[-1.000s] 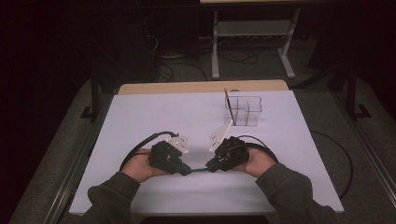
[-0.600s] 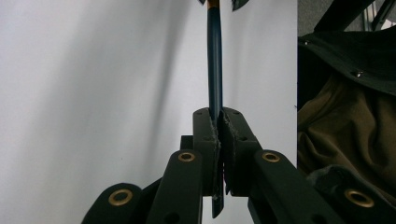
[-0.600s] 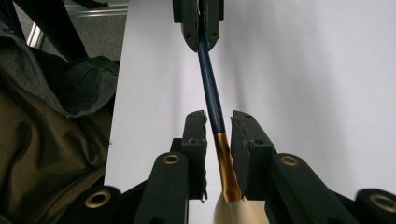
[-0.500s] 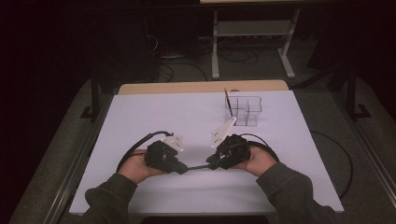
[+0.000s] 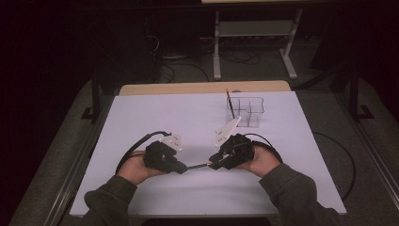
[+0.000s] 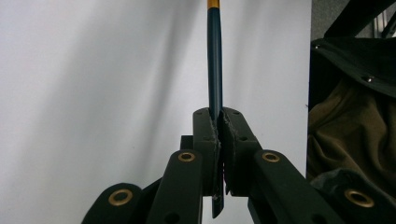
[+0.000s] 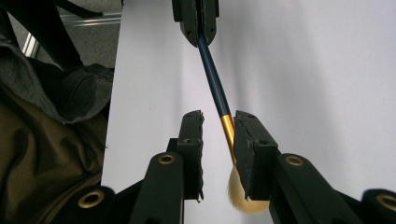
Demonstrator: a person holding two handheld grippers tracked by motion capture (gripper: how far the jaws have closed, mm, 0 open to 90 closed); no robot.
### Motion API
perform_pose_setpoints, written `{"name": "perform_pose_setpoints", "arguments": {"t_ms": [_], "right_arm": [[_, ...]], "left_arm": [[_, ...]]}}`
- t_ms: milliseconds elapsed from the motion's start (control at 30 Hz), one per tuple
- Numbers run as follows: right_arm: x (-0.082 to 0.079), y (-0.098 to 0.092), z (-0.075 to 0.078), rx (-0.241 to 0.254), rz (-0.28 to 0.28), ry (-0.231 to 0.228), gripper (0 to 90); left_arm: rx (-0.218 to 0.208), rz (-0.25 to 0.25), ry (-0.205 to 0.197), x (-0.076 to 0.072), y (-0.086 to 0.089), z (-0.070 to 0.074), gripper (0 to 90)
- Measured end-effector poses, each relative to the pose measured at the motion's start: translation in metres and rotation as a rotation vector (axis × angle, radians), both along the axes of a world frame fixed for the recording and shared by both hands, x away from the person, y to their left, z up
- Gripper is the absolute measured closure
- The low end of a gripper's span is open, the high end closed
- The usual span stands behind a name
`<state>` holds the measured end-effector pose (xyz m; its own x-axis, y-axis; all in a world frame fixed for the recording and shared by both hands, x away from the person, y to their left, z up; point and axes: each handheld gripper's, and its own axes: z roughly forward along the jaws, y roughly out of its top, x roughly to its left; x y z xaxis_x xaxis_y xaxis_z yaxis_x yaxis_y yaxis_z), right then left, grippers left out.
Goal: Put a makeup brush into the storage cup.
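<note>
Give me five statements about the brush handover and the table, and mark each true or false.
1. The left gripper is clamped on the paintbrush handle. True.
2. The right gripper is clamped tight on the brush. False: its jaws have just been opening, with the gold ferrule between them.
3. The clear organizer holds one upright brush. True.
4. The brush handle is red. False: it is dark blue.
5. The organizer stands between the two grippers. False: it stands farther back on the table.
</note>
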<state>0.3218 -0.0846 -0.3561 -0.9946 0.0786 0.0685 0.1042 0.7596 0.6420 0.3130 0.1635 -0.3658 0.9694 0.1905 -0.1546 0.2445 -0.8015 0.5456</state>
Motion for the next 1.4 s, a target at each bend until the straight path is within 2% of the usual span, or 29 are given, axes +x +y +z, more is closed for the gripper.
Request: {"name": "perform_pose_setpoints", "arguments": {"t_ms": [200, 367, 733, 1400], "right_arm": [[0.001, -0.004, 0.002, 0.016, -0.028, -0.001, 68.6], [0.001, -0.006, 0.002, 0.018, -0.035, 0.0, 67.9], [0.003, -0.01, 0.001, 0.022, -0.053, 0.007, 66.1], [0.012, -0.017, -0.012, 0.002, -0.135, 0.069, 55.4]], "left_arm": [[-0.006, 0.022, -0.002, 0.001, 0.001, 0.0, 84.8], [0.001, 0.027, -0.012, 0.003, 0.002, 0.001, 84.8], [-0.01, 0.074, -0.008, 0.006, 0.004, 0.001, 84.8], [-0.029, 0.134, -0.008, 0.013, 0.003, 0.005, 84.8]]}}
